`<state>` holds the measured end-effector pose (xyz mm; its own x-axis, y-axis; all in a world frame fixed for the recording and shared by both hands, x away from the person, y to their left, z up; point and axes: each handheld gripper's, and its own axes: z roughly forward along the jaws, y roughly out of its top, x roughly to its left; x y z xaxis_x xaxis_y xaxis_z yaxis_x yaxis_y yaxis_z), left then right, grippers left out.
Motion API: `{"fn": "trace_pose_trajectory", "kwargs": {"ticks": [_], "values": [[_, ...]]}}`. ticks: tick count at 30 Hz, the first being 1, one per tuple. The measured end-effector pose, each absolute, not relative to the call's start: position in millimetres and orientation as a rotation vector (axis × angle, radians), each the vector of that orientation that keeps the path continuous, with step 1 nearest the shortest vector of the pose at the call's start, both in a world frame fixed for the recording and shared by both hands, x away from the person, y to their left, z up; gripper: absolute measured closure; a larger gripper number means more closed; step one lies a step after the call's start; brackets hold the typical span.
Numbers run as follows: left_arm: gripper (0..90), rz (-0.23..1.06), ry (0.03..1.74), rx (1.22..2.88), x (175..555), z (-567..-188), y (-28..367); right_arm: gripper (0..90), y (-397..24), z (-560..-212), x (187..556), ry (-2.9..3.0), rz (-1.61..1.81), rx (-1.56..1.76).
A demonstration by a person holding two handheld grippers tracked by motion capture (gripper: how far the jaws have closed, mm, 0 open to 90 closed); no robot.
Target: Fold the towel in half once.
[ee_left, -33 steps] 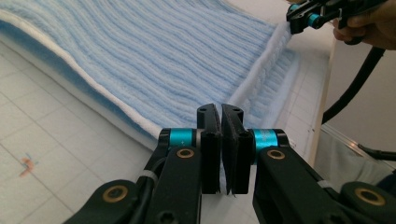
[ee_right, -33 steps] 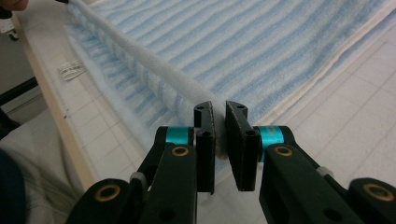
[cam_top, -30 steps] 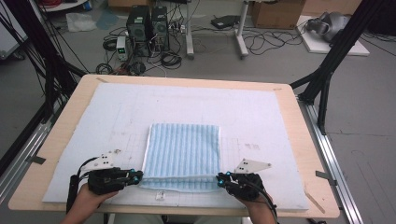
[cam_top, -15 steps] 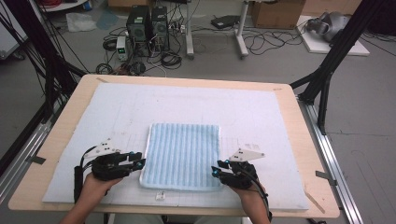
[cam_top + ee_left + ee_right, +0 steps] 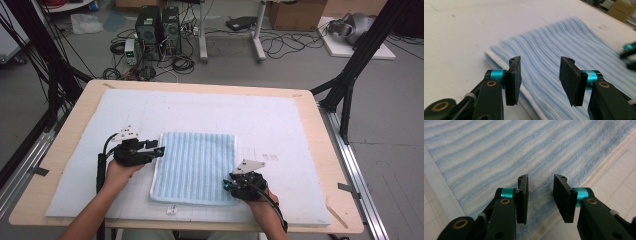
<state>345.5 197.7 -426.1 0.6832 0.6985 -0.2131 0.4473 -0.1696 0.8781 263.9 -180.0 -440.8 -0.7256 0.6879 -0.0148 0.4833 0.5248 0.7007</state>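
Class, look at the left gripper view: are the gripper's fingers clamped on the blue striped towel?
No: the left gripper has its fingers spread apart over the towel.

A pale wooden worktop (image 5: 320,150) is standing on a grey floor, carried by a dark metal frame. A white padded sheet (image 5: 280,120) is covering nearly all of it, leaving a bare wooden margin showing on every side. A blue-and-white striped towel (image 5: 195,167) is lying flat on the sheet, near the front edge. A small white tag (image 5: 171,210) is resting on the sheet just in front of the towel's near left corner.
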Motion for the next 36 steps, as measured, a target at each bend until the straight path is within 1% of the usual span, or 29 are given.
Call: {"fn": "trace_pose_trajectory", "kwargs": {"ticks": [2, 5, 6, 8, 10, 12, 16, 19, 21, 23, 24, 25, 26, 28, 33, 36], "values": [[54.5, 0.313, 0.906, 1.819, 358.1, -423.3, 194.8, 64.4, -181.4, -441.3, 263.5, 2.478, 1.016, 0.977], [60.6, 0.321, 0.922, 1.821, 374.9, -424.0, 190.4, 62.5, -182.0, -440.9, 264.9, 2.482, 1.022, 0.979], [64.7, 0.319, 0.925, 1.826, 378.4, -425.2, 188.9, 61.1, -182.7, -441.0, 265.2, 2.482, 1.038, 0.982], [68.5, 0.319, 0.942, 1.859, 386.9, -430.9, 183.1, 60.6, -184.6, -440.0, 264.7, 2.474, 1.069, 0.996], [75.1, 0.321, 0.971, 1.88, 391.1, -436.3, 178.9, 60.1, -186.7, -439.3, 264.9, 2.463, 1.088, 1.006], [77.8, 0.324, 1.001, 1.903, 394.8, -442.8, 175.8, 59.1, -190.3, -437.4, 266.0, 2.442, 1.134, 1.032], [78.5, 0.323, 1.059, 1.943, 398.5, -451.4, 175.3, 56.2, -195.2, -432.7, 272.8, 2.39, 1.191, 1.085], [78.7, 0.353, 1.055, 1.963, 396.7, -450.4, 173.2, 50.9, -194.9, -430.9, 284.3, 2.348, 1.18, 1.129], [78.4, 0.356, 1.07, 1.968, 395.7, -449.4, 172.2, 51.2, -194.4, -430.1, 298.3, 2.295, 1.174, 1.18], [78.4, 0.35, 1.071, 1.972, 395.3, -449.1, 173.0, 57.1, -191.8, -429.1, 318.1, 2.265, 1.171, 1.223], [78.3, 0.347, 1.073, 1.965, 395.3, -449.3, 173.3, 62.2, -189.6, -428.1, 326.6, 2.258, 1.161, 1.233], [78.3, 0.343, 1.076, 1.961, 395.4, -449.7, 174.1, 65.0, -187.8, -427.4, 333.1, 2.253, 1.156, 1.24], [78.3, 0.339, 1.081, 1.952, 395.2, -450.0, 174.3, 70.8, -184.6, -426.3, 343.8, 2.248, 1.154, 1.269], [78.2, 0.338, 1.076, 1.951, 394.9, -450.6, 175.2, 76.4, -178.3, -425.6, 358.3, 2.242, 1.145, 1.284], [78.2, 0.328, 1.079, 1.937, 394.9, -451.6, 176.9, 80.8, -171.9, -437.1, 382.0, 2.23, 0.971, 1.336], [78.1, 0.326, 1.082, 1.929, 394.9, -452.0, 176.7, 82.4, -178.5, -441.8, 386.6, 2.203, 0.985, 1.393]]}}
